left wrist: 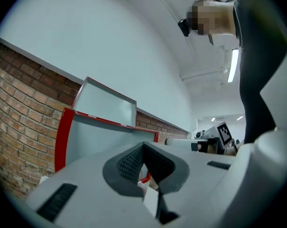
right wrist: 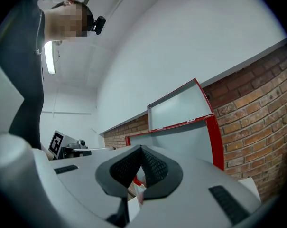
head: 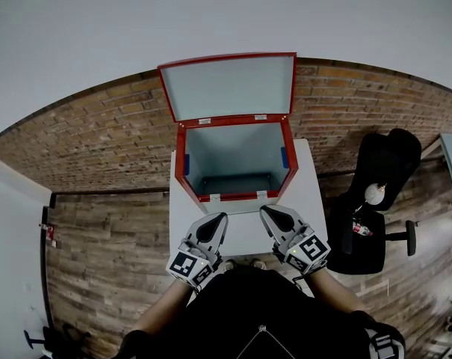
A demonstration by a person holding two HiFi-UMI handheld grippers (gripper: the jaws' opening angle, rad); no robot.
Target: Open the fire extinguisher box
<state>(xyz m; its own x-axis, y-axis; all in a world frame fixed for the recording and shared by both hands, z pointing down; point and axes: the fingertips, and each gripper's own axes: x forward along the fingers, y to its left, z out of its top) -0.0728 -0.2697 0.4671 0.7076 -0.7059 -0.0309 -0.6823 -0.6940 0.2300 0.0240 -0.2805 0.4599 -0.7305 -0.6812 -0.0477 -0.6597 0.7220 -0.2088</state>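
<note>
The red fire extinguisher box (head: 236, 159) stands on a white table (head: 308, 193), its lid (head: 229, 86) swung up and back against the wall, and what shows of its pale grey inside is empty. My left gripper (head: 217, 221) hovers near the table's front edge, left of centre, shut with nothing between its pads. My right gripper (head: 269, 214) is beside it, right of centre, also shut and empty. Both point at the box's front wall without touching it. The left gripper view shows the box (left wrist: 69, 137) and raised lid (left wrist: 107, 106); the right gripper view shows the box (right wrist: 212, 141) and lid (right wrist: 179, 106).
A black office chair (head: 375, 200) stands right of the table. A brick wall (head: 98, 137) runs behind the box, with wood flooring around the table. The person's dark torso (head: 263, 313) fills the near edge of the head view.
</note>
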